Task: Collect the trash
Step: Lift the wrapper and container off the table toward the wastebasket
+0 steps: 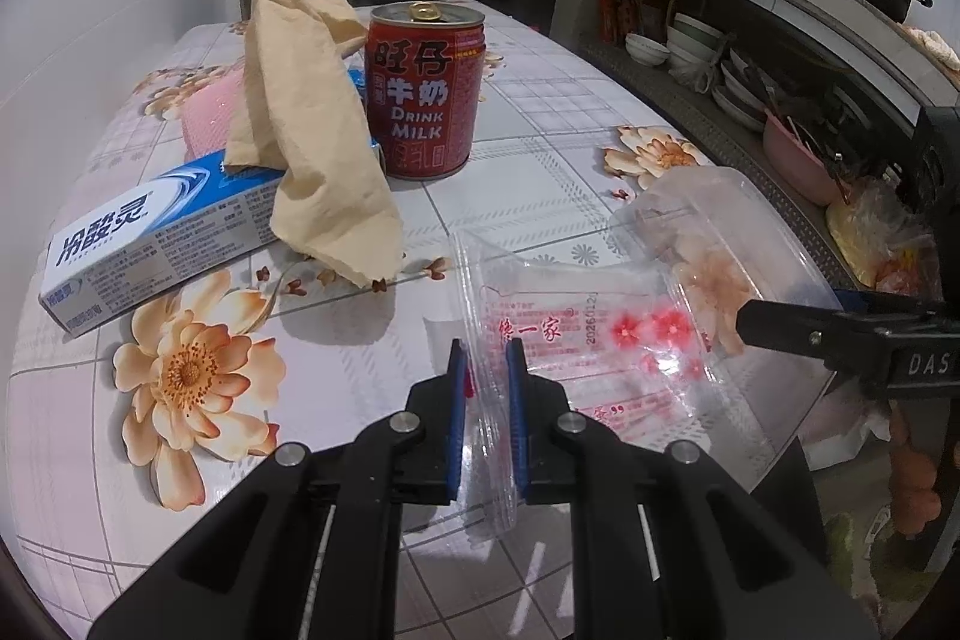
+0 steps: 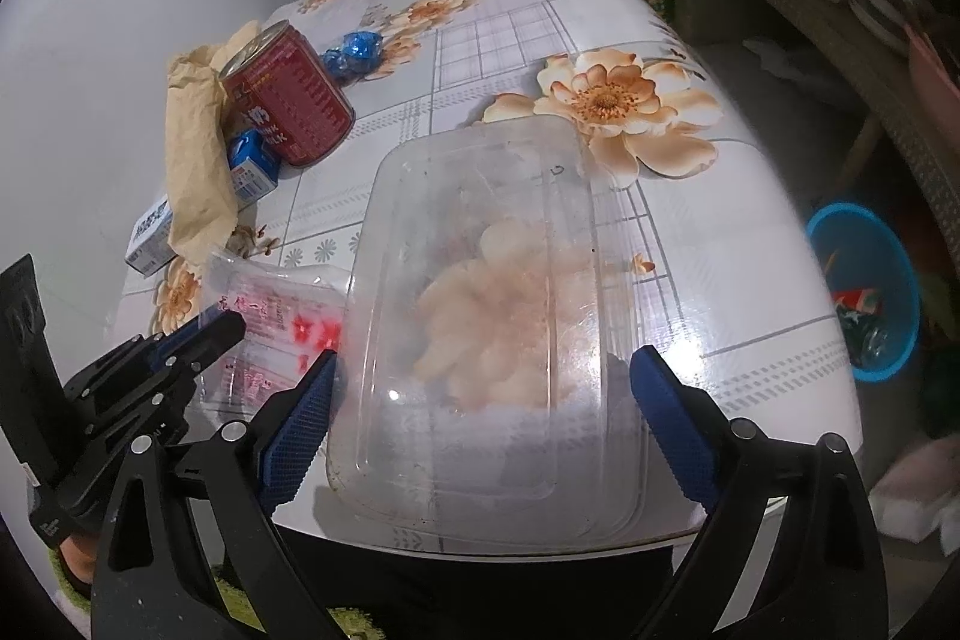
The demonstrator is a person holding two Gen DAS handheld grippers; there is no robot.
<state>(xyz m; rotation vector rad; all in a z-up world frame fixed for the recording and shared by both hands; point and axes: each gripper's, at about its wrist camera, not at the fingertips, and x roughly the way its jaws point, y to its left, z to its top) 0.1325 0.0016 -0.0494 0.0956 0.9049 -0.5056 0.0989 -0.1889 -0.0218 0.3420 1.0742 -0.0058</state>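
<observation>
My left gripper (image 1: 485,358) is shut on the edge of a clear plastic wrapper with red print (image 1: 576,334), which also shows in the right wrist view (image 2: 270,328). My right gripper (image 2: 483,376) is open, its pads on either side of a clear plastic food container (image 2: 486,316) at the table's near edge; the container also shows in the left wrist view (image 1: 726,226). Behind lie a red milk can (image 1: 423,91), a crumpled brown paper (image 1: 312,142) and a blue-white toothpaste box (image 1: 162,238).
The flowered tablecloth table (image 2: 690,232) also bears a blue crumpled wrapper (image 2: 354,52). A blue basin with trash (image 2: 864,292) stands on the floor to the right. Shelves with bowls and pots (image 1: 720,64) run along the right.
</observation>
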